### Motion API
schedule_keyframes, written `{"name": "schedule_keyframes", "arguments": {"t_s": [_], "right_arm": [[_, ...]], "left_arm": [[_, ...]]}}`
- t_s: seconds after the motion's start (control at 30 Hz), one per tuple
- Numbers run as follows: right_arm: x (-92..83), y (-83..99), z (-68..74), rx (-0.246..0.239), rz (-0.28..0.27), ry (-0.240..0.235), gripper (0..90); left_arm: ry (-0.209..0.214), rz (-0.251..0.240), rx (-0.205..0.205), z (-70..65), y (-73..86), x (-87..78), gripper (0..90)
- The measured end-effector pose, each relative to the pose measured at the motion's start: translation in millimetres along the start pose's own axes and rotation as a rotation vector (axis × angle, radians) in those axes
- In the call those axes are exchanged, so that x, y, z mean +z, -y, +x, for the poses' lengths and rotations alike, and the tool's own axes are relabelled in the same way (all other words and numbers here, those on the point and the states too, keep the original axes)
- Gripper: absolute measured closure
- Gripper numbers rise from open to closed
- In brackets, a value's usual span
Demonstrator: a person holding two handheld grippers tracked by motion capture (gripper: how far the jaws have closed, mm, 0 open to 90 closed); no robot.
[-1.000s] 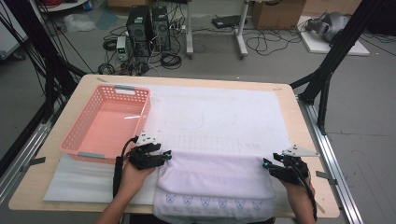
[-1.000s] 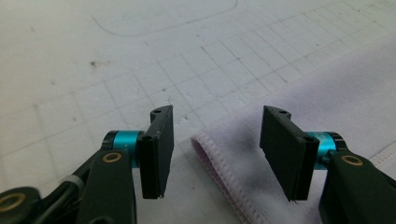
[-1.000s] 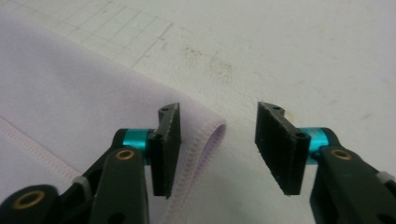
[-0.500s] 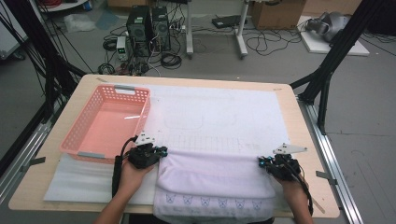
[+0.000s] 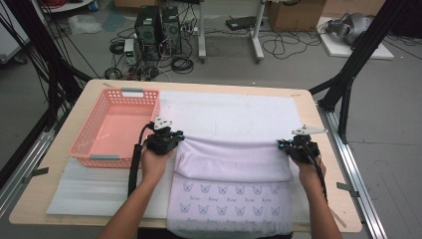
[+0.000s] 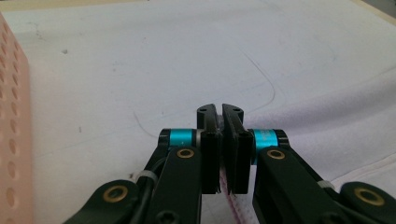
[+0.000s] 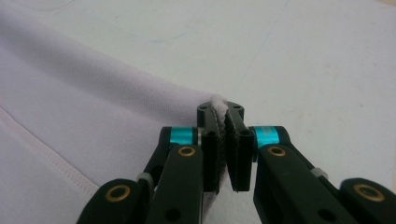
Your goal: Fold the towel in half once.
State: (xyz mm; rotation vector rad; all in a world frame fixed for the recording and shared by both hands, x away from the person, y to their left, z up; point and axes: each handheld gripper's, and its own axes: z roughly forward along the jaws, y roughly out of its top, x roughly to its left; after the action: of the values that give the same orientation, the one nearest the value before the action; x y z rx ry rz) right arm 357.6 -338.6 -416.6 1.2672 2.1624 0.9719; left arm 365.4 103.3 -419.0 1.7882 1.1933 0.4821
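Note:
A pale lilac towel with a cat print lies at the table's near middle, its far part lifted into a soft fold. My left gripper is shut on the fold's left end; in the left gripper view a pink-stitched strip of towel sits between the closed jaws. At the fold's right end, my right gripper is shut on the towel's corner. The right gripper view shows the cloth pinched up between the jaws.
A pink perforated basket stands empty at the left, its wall close to my left gripper. A white mat covers the table's middle and a foam sheet lies near left. Table edges run left and right.
Both hands have moved away from the person, carrying the towel's edge with them. The towel's far part now stands up as a fold farther up the table.

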Motion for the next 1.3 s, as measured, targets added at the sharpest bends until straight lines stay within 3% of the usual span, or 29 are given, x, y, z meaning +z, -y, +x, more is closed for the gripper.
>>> {"name": "schedule_keyframes", "arguments": {"t_s": [0.1, 0.2, 0.27, 0.33, 0.5, 0.7, 0.87, 0.93, 1.0, 1.07, 1.13, 1.2, 1.3], "right_arm": [[3.6, 1.4, -2.3, 0.018, 0.01, -0.004, 85.5], [2.8, 2.2, -0.5, 0.014, 0.008, 0.001, 85.4], [1.5, 2.2, -0.1, 0.011, -0.001, 0.004, 85.4], [-0.2, 1.7, -0.8, 0.008, -0.007, 0.007, 85.3], [-2.0, -0.6, -4.1, 0.011, -0.03, 0.031, 85.3], [2.7, -5.1, -14.4, 0.07, -0.065, 0.052, 85.4], [10.2, -17.7, -21.8, 0.083, -0.081, 0.084, 85.3], [12.6, -23.7, -23.8, 0.091, -0.089, 0.097, 85.3], [14.1, -29.5, -25.2, 0.101, -0.094, 0.098, 85.2], [14.7, -31.1, -23.9, 0.096, -0.097, 0.098, 84.0], [16.4, -29.9, -23.1, 0.105, -0.075, 0.093, 75.2], [16.8, -27.8, -22.9, 0.117, -0.057, 0.085, 66.5], [10.9, -28.2, -21.9, 0.13, -0.067, 0.083, 60.3]], "left_arm": [[-0.008, -0.02, -0.027, -0.9, 2.3, 0.3, 85.6], [0.017, -0.07, -0.046, -5.4, -1.5, -5.5, 85.5], [0.022, -0.081, -0.034, -6.6, -5.6, -8.2, 85.5], [0.029, -0.103, -0.056, -4.7, -7.4, -8.3, 85.5], [0.027, -0.106, -0.063, -4.2, -16.4, -2.3, 85.5], [0.003, -0.119, -0.07, -0.4, -39.4, 14.6, 85.5], [-0.029, -0.103, -0.037, 3.0, -60.9, 30.1, 85.5], [-0.036, -0.115, -0.046, 4.2, -65.3, 33.3, 85.5], [-0.037, -0.092, -0.02, 2.4, -65.6, 35.1, 85.3], [-0.014, -0.09, -0.007, -1.0, -64.2, 34.8, 79.9], [-0.012, -0.108, 0.016, -2.3, -62.5, 32.3, 67.8], [0.028, -0.11, 0.008, -1.6, -60.8, 29.1, 58.3], [0.054, -0.077, 0.061, -3.8, -58.4, 24.8, 53.4]]}}
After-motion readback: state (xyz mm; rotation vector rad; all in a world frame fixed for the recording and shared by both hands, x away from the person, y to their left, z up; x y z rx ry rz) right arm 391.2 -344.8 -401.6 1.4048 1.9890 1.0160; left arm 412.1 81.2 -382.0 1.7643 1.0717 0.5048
